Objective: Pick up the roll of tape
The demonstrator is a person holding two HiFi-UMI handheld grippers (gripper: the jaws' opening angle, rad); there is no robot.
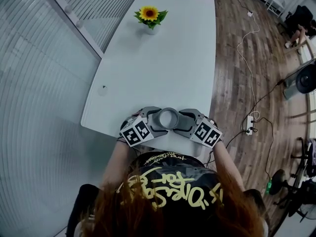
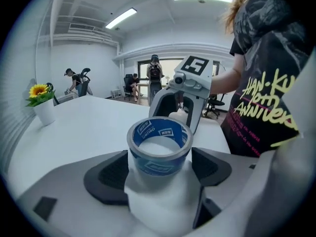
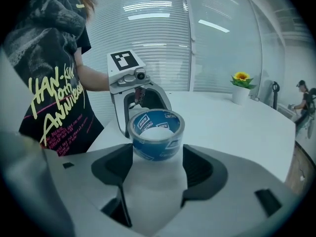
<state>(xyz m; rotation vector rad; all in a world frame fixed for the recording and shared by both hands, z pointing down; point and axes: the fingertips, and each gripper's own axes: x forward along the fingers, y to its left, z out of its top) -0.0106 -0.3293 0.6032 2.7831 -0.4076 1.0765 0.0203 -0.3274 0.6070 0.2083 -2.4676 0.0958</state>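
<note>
A blue roll of tape lies flat on the white table close to its near edge. My left gripper comes at it from the left and my right gripper from the right, so the two face each other. In the left gripper view the roll sits between the open dark pads, a small gap on each side, with the right gripper just behind it. The right gripper view shows the same: the roll between open pads, with the left gripper beyond.
A potted sunflower stands at the table's far end. A glass wall with blinds runs along the left. On the wooden floor to the right lie a power strip and cables. People stand far back in the room.
</note>
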